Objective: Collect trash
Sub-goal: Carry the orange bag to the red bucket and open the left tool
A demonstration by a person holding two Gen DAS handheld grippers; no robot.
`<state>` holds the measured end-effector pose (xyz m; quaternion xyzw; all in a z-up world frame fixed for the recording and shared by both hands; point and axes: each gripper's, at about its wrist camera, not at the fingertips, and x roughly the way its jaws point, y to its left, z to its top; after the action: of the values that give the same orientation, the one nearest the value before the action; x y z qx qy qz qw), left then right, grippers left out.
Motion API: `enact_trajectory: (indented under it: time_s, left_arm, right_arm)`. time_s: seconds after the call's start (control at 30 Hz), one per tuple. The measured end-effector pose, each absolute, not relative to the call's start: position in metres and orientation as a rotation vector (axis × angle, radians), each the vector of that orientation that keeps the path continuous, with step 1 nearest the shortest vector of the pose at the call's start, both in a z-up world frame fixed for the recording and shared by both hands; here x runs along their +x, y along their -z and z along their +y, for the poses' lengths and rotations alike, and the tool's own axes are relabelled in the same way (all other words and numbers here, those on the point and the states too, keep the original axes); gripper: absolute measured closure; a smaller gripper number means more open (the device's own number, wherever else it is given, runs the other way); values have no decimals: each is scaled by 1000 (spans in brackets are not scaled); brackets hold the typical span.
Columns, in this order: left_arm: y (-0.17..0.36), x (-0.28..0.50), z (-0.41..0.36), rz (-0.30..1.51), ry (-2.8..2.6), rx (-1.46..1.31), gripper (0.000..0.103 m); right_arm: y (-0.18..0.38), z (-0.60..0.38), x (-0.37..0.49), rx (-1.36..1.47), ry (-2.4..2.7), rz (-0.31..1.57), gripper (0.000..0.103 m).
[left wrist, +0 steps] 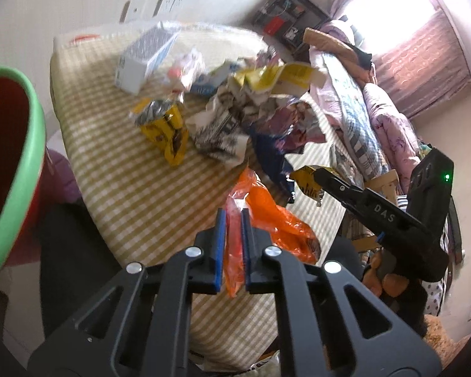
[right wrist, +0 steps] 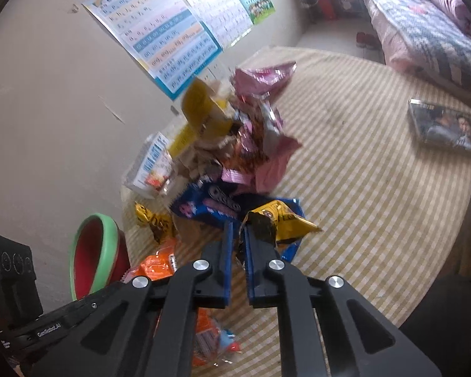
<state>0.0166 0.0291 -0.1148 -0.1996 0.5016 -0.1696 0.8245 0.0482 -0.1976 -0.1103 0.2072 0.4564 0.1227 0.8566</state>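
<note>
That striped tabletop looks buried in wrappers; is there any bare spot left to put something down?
Yes. The striped tabletop is bare between the wrapper pile and the picture packet near its far edge. A second bare stretch lies between the yellow snack bag and the green-rimmed bin. The middle is crowded, from the white carton down to the orange bag.

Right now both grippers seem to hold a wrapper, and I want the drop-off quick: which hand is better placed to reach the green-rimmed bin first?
Left, probably. The left gripper, shut on the orange wrapper, has the bin close beside it; the right gripper pinches the yellow wrapper farther away.
</note>
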Motion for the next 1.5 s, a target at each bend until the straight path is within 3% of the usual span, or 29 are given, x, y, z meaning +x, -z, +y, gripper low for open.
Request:
enact_trajectory:
  time_s: [0.3,0.53,1.13,1.3,1.5]
  left_arm:
    - [74,12,60,919,288,-406,95]
    - [53,6,130,800,88,-399,95]
    - [83,-44,267,779,-338,-442,95]
    - [91,-50,273,786,-362,-445,94]
    - [102,-48,273,802,-367,-449,93]
  right_arm:
    - [66,-179,38,369,-324,874,96]
    - [55,-130,42,292,-439,895,96]
    - [65,104,77,158,-927,1068,93]
    - [82,114,79,144,-900,1114,61]
    - [77,92,67,125,-864,1077,52]
